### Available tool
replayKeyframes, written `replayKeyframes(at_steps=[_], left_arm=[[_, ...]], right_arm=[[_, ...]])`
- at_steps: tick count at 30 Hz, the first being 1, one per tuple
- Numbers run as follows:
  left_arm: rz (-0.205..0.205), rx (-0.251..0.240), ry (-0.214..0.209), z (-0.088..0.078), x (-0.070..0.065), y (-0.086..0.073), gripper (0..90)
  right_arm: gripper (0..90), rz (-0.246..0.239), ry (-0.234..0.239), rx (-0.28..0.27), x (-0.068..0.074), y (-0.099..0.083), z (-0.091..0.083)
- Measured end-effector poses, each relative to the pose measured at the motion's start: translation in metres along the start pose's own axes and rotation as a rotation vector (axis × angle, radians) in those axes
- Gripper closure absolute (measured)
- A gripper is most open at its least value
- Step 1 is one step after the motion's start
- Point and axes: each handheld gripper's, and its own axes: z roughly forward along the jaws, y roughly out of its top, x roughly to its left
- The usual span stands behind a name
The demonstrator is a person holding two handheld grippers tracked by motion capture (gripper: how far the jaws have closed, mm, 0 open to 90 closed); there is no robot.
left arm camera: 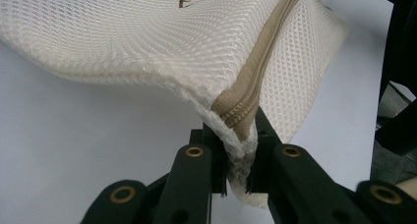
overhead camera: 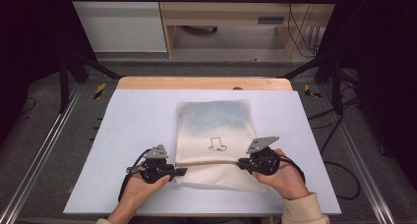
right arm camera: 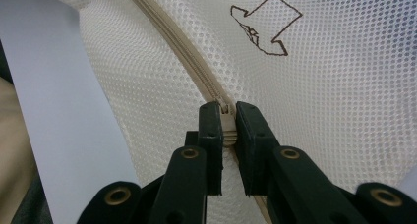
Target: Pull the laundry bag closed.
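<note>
Both hands come in from the near edge of the table (overhead camera: 123, 116), palms turned inward, each one holding a tool level and pointing toward the other. The left tool (overhead camera: 178, 171) is at the near left corner of a cream mesh zipper bag (overhead camera: 216, 135), and the right tool (overhead camera: 241, 163) is at the bag's right edge, at the same line. In the left gripper view the left tool (left arm camera: 241, 172) has its jaws pressed together on the mesh corner where the beige zipper (left arm camera: 255, 81) ends, and this corner is lifted a little above the table. In the right gripper view the right tool (right arm camera: 228, 130) pinches the zipper (right arm camera: 196, 67) at the place of the slider, but the slider itself is mostly hidden between the jaws. The bag lies flat in the middle of the table, with the zipper running left to right across its near part. A small dark outline drawing (overhead camera: 216, 144) is printed on the mesh. The far part of the bag looks bluish grey through the mesh; what is inside I cannot make out. The wrists are cut off by the near edge of the high view, and a light sleeve (overhead camera: 305, 209) covers the right one.
</note>
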Motion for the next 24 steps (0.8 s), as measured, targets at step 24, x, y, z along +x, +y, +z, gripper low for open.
replayKeyframes(at_steps=[24], left_arm=[[0.005, 0.007, 0.001, 0.0, 0.0, -0.001, 82.0]], right_arm=[[82.1, 0.02, -0.011, 0.002, -0.003, -0.014, -0.006]])
